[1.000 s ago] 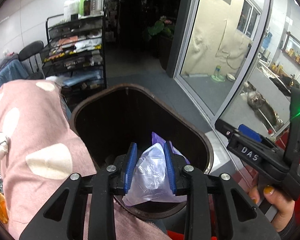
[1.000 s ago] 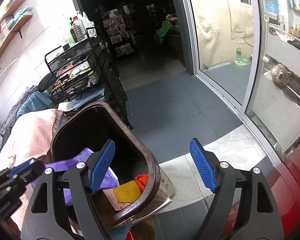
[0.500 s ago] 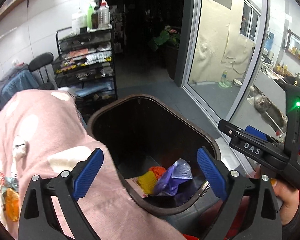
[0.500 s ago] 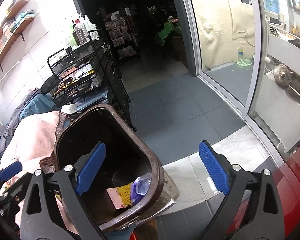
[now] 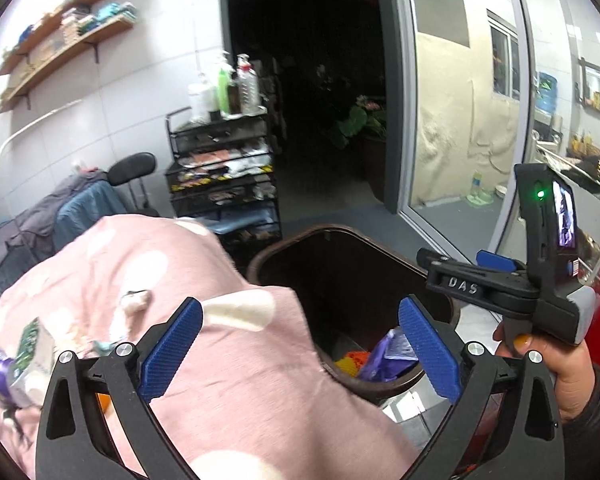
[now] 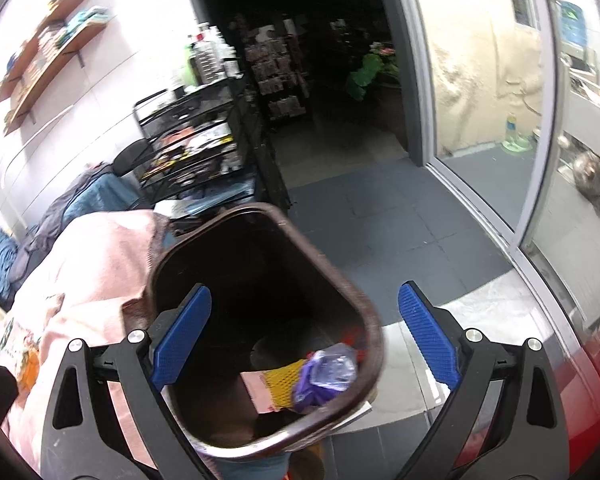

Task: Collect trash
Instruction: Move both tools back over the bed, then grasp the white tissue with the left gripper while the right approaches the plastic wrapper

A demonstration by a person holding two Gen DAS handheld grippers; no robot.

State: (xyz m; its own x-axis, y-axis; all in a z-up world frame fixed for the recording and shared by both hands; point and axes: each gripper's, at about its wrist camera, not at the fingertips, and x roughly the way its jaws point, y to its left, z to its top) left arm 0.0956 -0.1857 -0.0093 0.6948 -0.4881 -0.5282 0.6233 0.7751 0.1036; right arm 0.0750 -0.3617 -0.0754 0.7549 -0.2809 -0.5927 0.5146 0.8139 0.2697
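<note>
Inside one brown bin [image 6: 364, 316], one purple bag [image 6: 326, 372], one yellow net [image 6: 280, 380]

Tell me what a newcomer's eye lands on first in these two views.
The brown trash bin fills the centre, with a crumpled purple bag and yellow mesh at its bottom. Beside it lies a pink spotted blanket. Both hand-held grippers, left and right, hang open and empty.

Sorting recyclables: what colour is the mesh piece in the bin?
Yellow mesh piece, clearest in the right wrist view.
</note>
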